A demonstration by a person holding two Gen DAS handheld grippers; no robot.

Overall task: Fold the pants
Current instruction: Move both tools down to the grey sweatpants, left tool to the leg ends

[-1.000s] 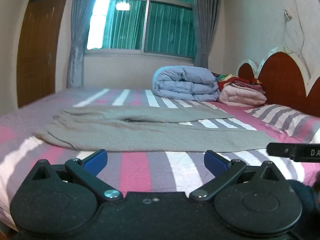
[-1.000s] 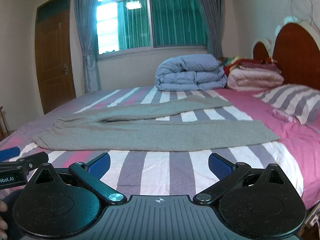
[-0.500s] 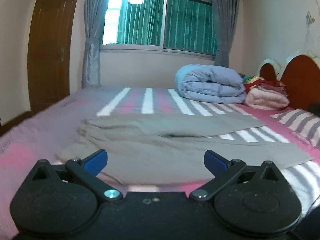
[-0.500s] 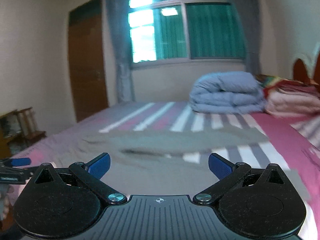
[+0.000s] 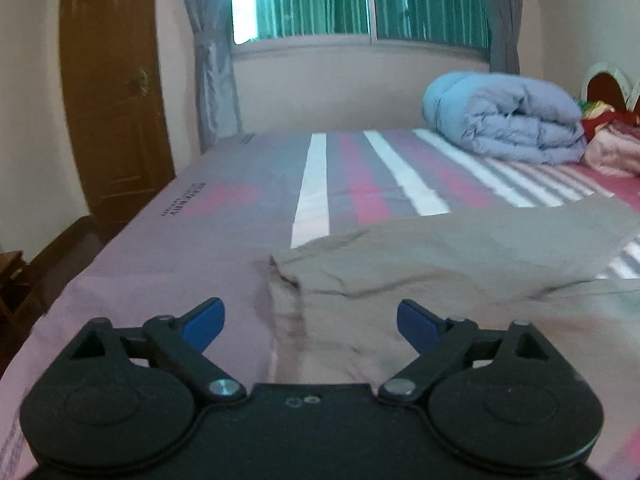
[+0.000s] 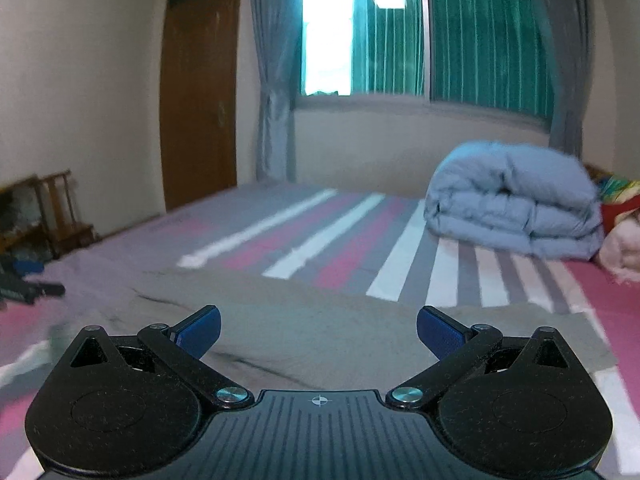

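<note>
Grey-tan pants (image 5: 460, 264) lie flat on the striped bed, legs running to the right. In the left wrist view my left gripper (image 5: 310, 322) is open and empty, just above the waistband end at the pants' left edge. In the right wrist view the pants (image 6: 320, 320) stretch across the sheet; my right gripper (image 6: 318, 334) is open and empty, low over their middle. The left gripper (image 6: 24, 286) shows blurred at the far left of that view.
A folded blue duvet (image 5: 504, 116) and a pile of pink and red bedding (image 5: 612, 144) sit at the far right of the bed (image 5: 192, 240). A wooden door (image 5: 108, 92) and a curtained window (image 6: 424, 36) stand behind. A wooden rack (image 6: 52, 216) stands at the left.
Both grippers have moved left and closer to the bed. The left one has come to the waistband end; the right one has come low over the pants. Both stayed open.
</note>
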